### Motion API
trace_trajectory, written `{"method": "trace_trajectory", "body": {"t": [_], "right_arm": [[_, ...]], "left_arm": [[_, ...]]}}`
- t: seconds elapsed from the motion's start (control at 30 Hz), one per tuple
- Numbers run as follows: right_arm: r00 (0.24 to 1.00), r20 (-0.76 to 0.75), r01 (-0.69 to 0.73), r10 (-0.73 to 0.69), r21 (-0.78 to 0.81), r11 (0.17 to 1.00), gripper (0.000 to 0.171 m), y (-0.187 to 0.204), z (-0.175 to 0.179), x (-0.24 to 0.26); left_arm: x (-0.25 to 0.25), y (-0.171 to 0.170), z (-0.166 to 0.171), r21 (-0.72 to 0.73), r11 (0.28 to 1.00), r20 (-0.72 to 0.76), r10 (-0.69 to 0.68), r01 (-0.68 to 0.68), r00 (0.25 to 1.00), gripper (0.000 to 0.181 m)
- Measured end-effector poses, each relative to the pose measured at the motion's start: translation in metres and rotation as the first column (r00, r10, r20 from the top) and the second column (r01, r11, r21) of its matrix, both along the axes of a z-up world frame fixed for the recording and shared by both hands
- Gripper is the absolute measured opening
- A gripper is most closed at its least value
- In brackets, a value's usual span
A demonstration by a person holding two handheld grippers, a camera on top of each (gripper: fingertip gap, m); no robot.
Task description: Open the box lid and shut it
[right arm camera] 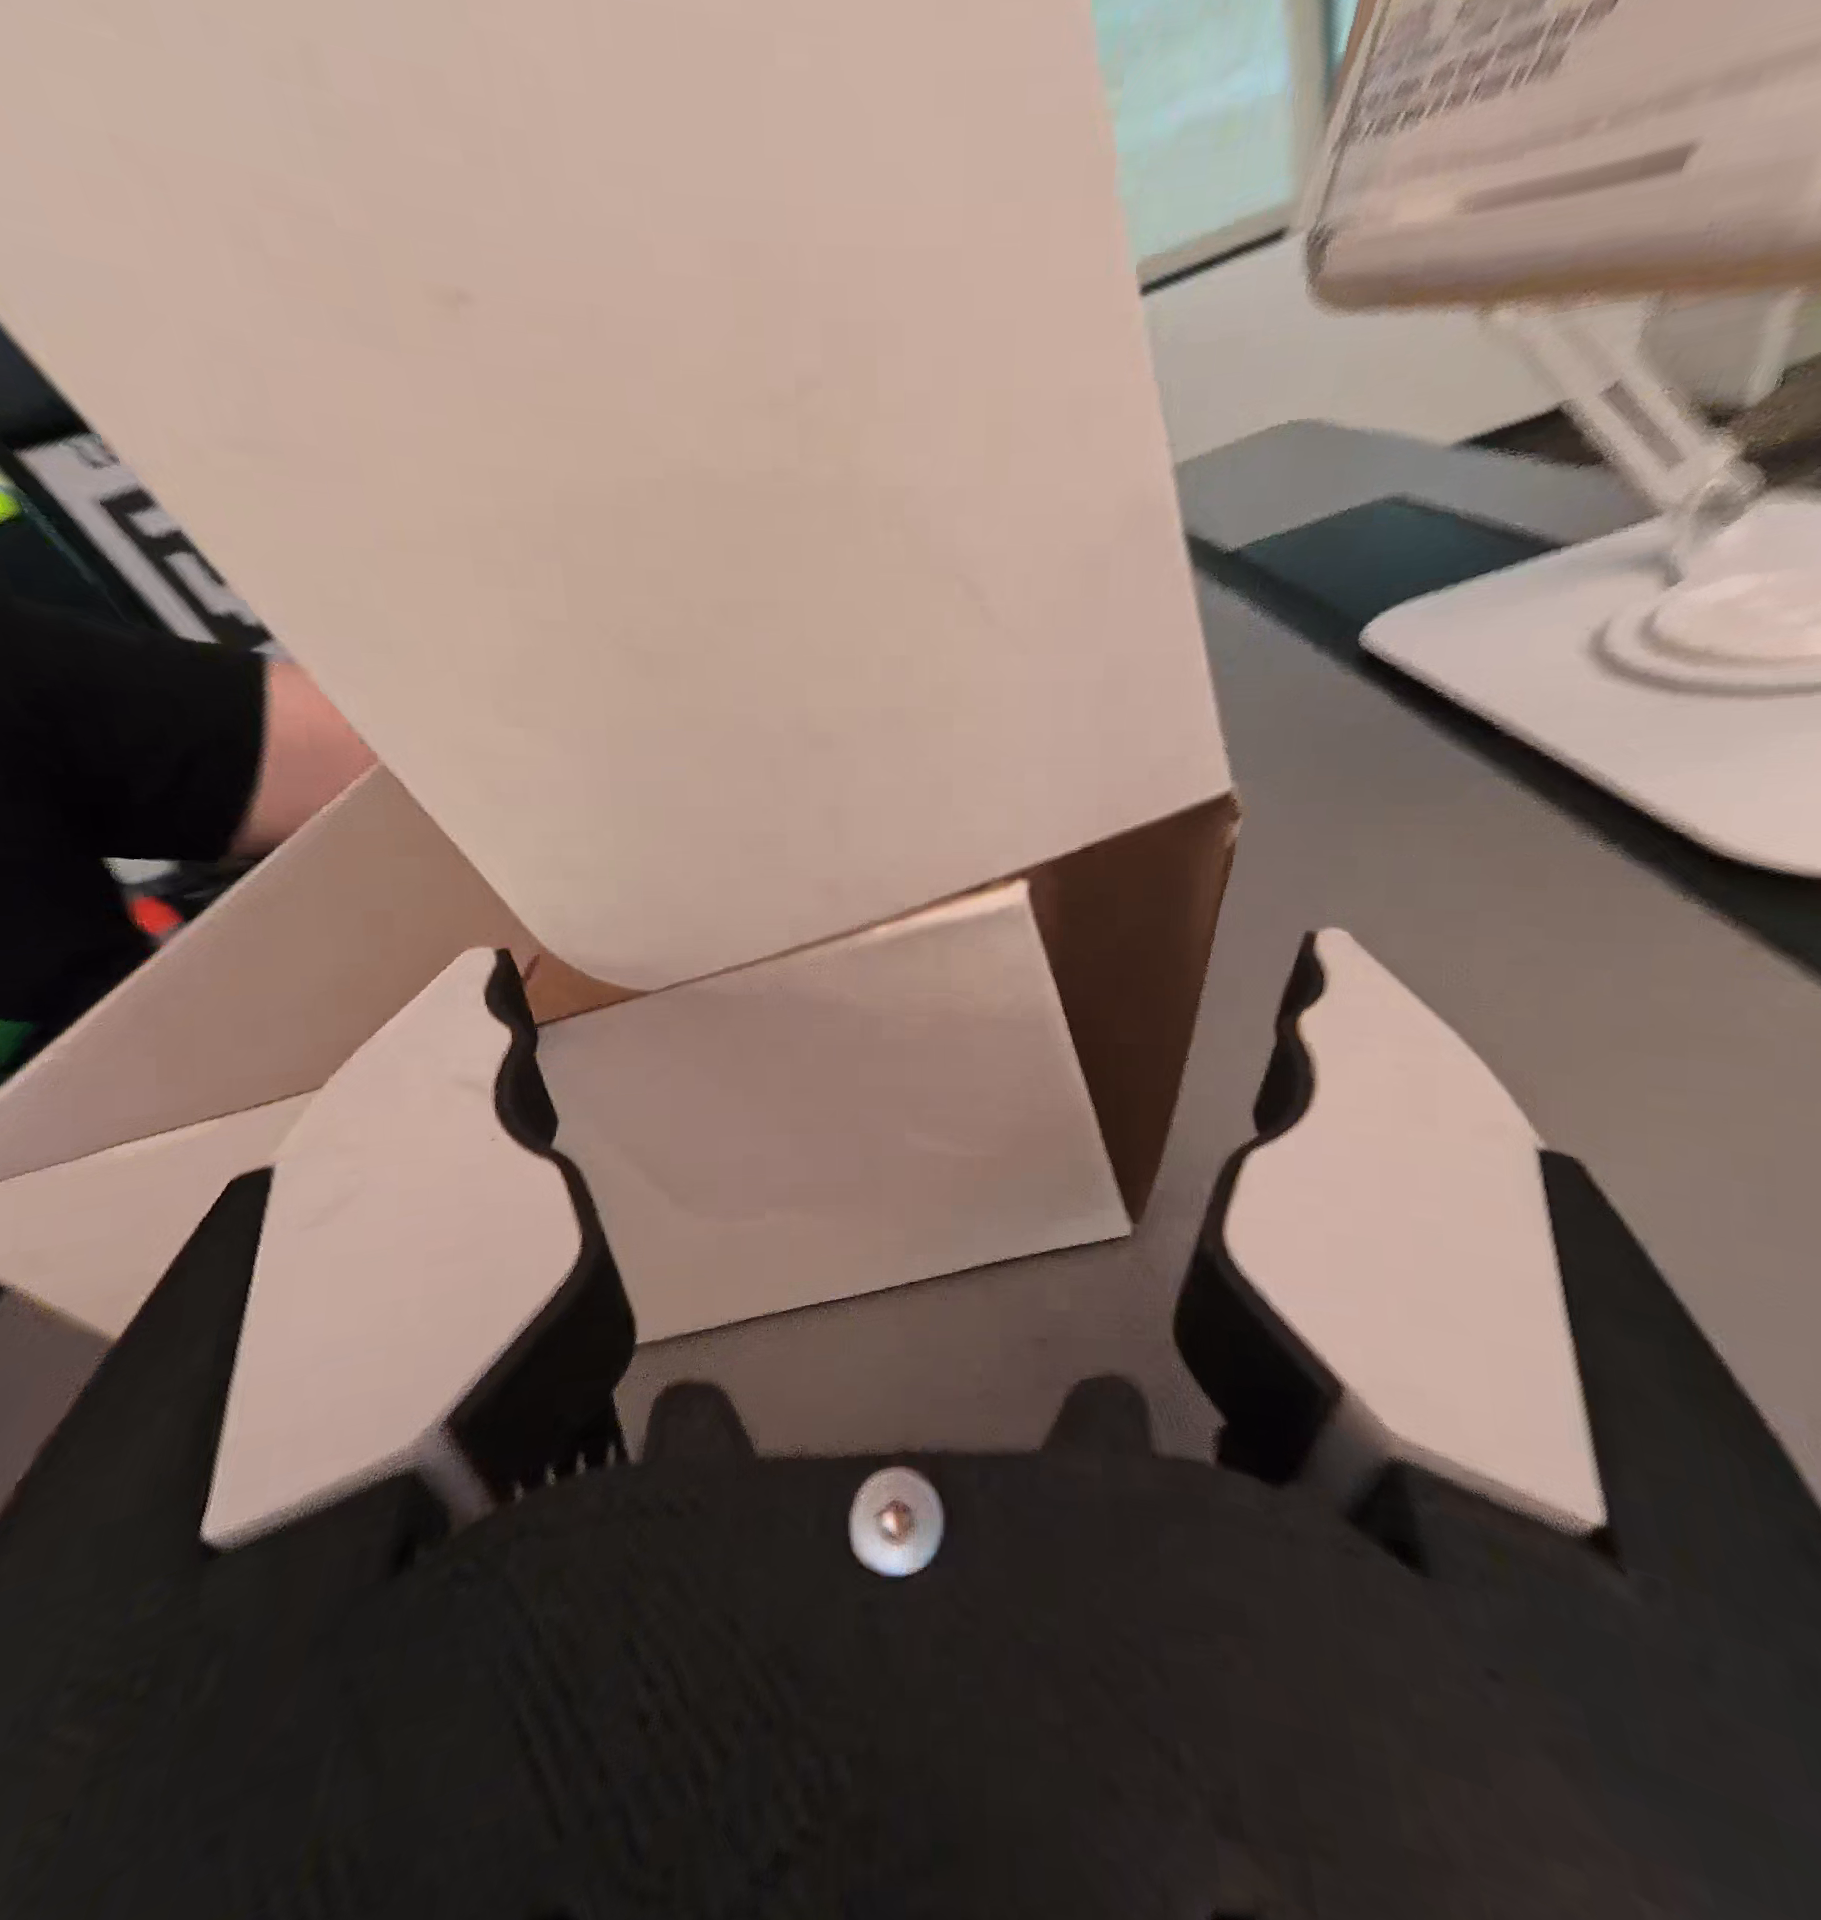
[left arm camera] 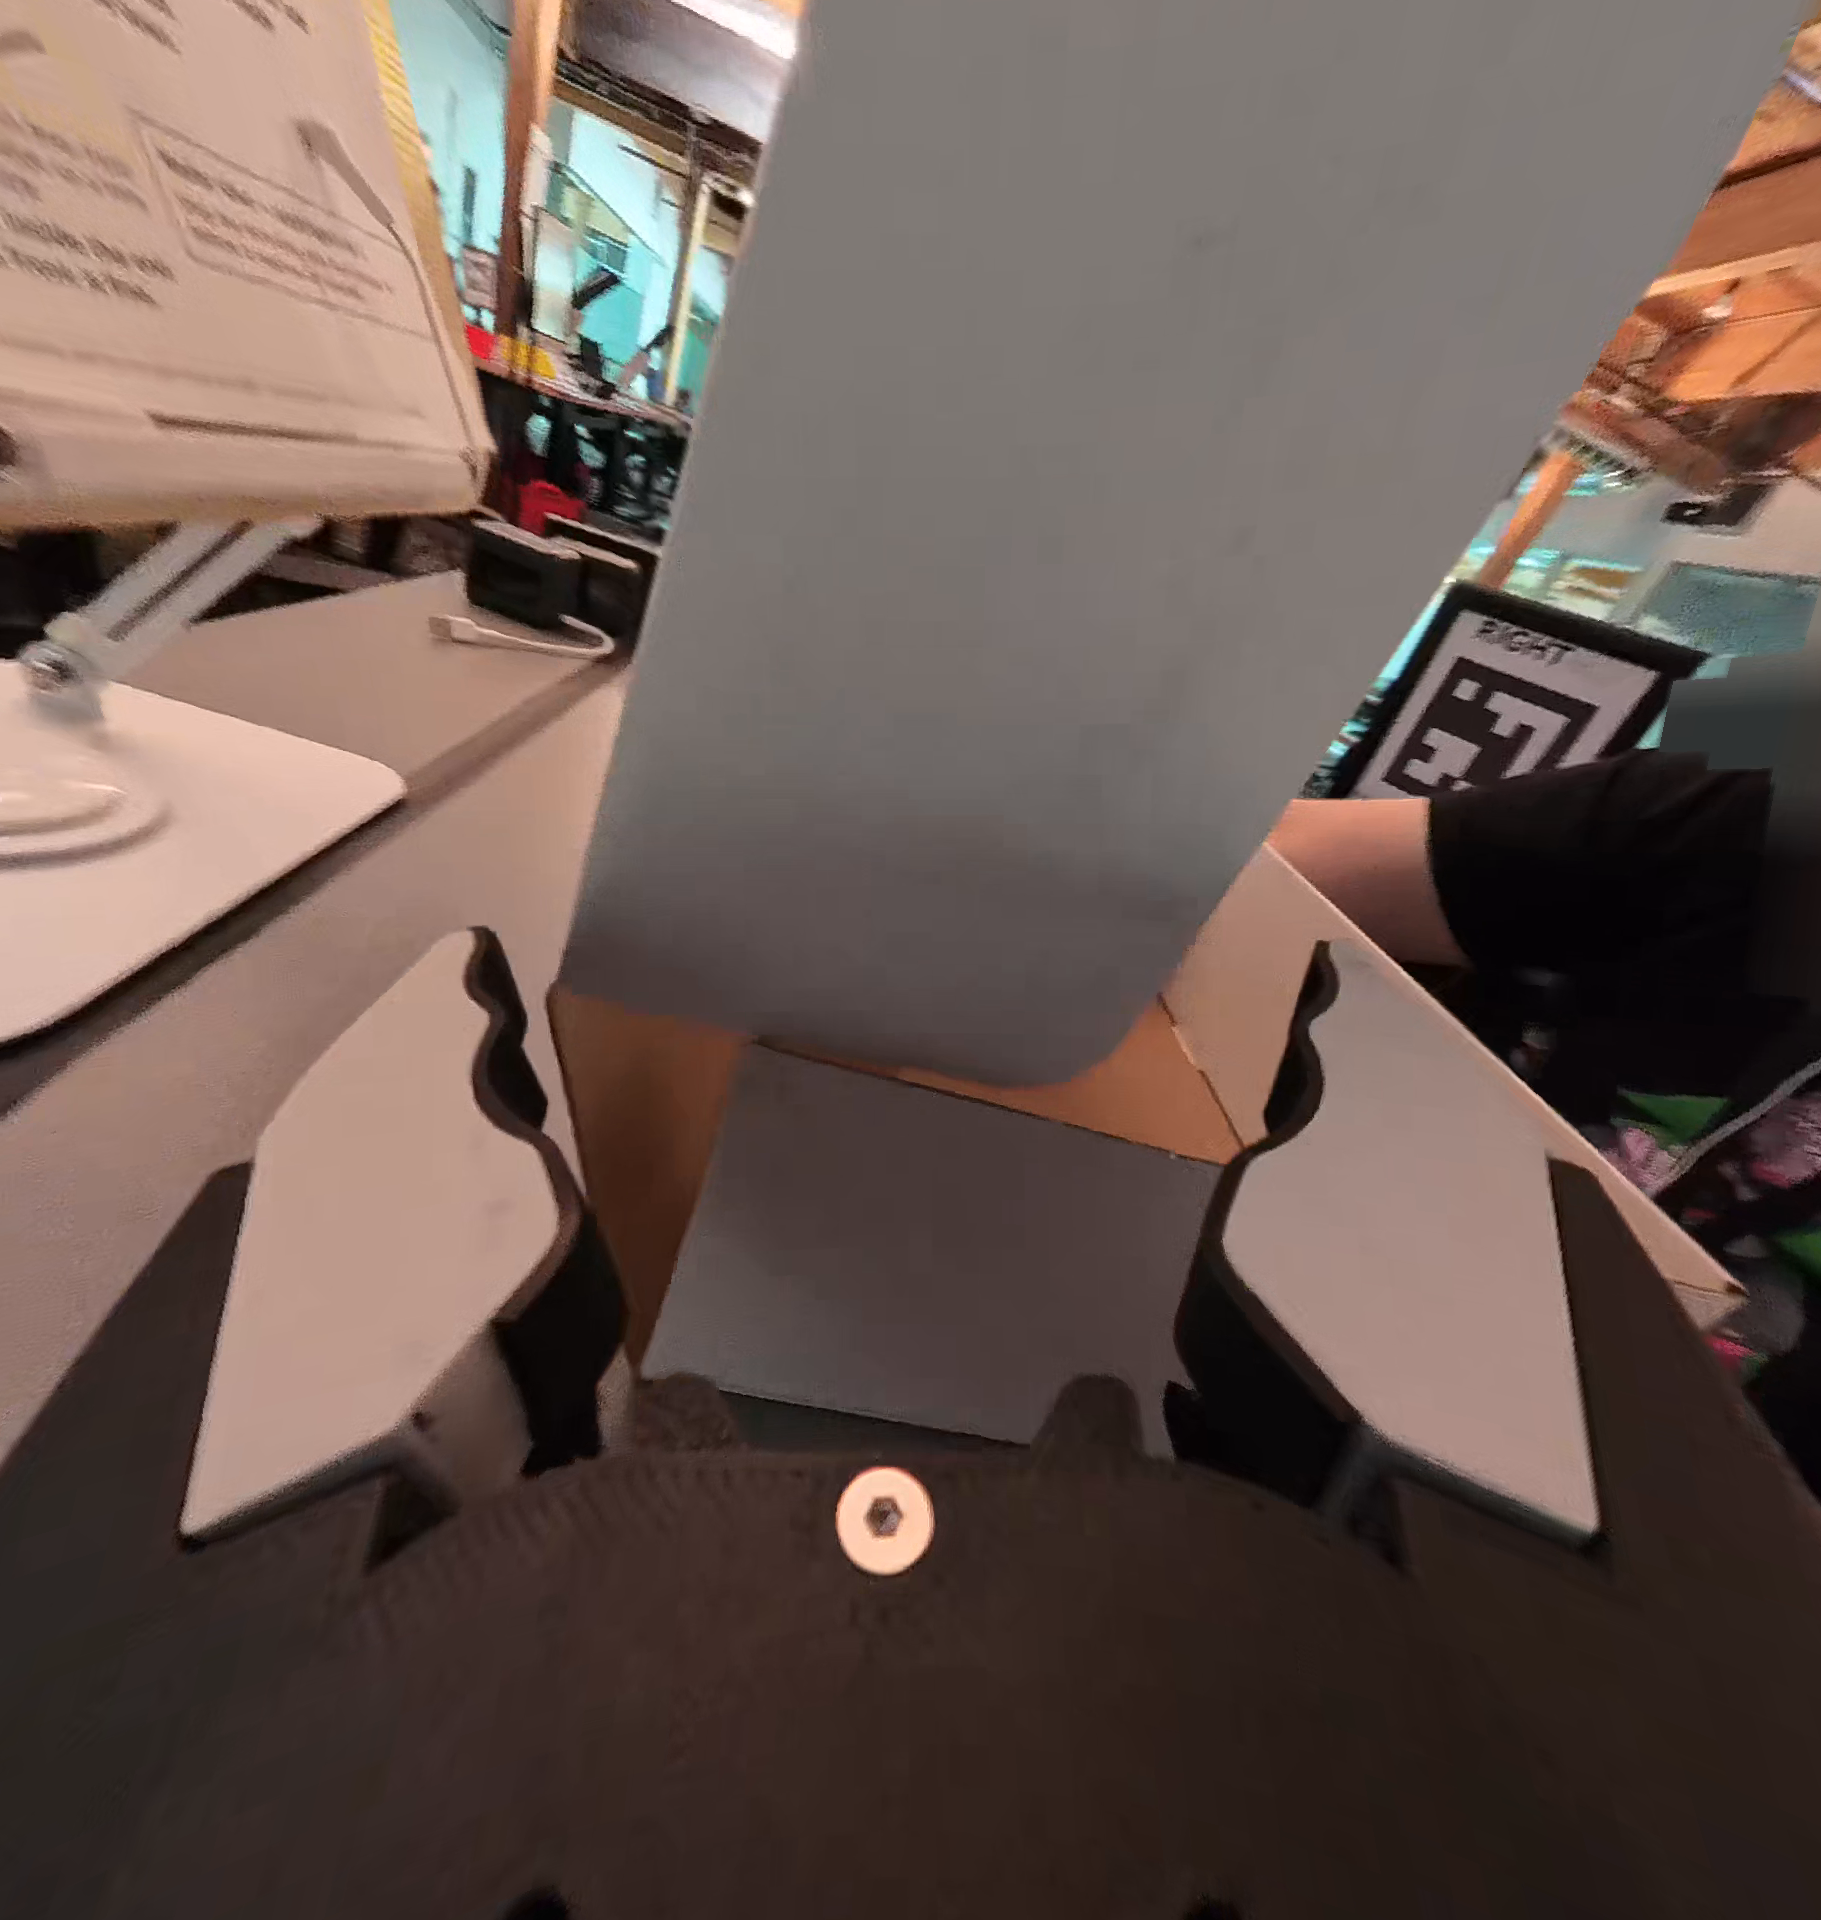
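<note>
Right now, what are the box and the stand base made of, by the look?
Box: likely cardboard, matte white outside, raw brown inside where the open lid exposes a wall. Stand base: smooth white with rounded corners, painted metal or plastic; can't tell which.

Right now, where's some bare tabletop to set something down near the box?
Bare table lies between the box and the white stand base; another strip shows in the left wrist view between them. It is crowded across the box, where a person's arm reaches in.
</note>
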State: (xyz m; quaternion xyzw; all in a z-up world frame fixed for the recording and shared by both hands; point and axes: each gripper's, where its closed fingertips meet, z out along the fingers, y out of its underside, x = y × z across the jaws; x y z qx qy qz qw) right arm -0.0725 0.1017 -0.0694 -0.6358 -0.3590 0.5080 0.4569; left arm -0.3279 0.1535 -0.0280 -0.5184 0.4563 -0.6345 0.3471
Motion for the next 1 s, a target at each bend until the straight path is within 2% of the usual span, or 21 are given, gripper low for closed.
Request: {"method": "trace_trajectory", "body": {"t": [0.07,0.27,0.63,1.0], "right_arm": [[0.998,-0.018,-0.054,0.053,-0.049,0.997,0.135,-0.002,-0.004,-0.006],[0.994,-0.037,-0.106,0.104,-0.054,0.993,0.134,-0.006,-0.002,-0.016],[0.996,0.009,-0.083,0.083,-0.037,0.996,0.127,-0.008,-0.003,-0.02],[0.998,-0.058,-0.009,0.008,-0.013,1.0,0.128,-0.015,0.002,-0.013]], "left_arm": [[0.003,-0.001,-0.005,-0.015,1.0,-0.009,-0.016,0.016,1.0,0.137],[0.013,-0.005,-0.011,-0.018,0.998,-0.036,-0.052,0.052,0.998,0.14],[0.024,-0.006,-0.02,0.018,0.999,-0.05,-0.032,0.033,0.998,0.132],[0.022,-0.011,-0.02,0.01,0.999,-0.023,-0.031,0.031,0.999,0.13]]}}
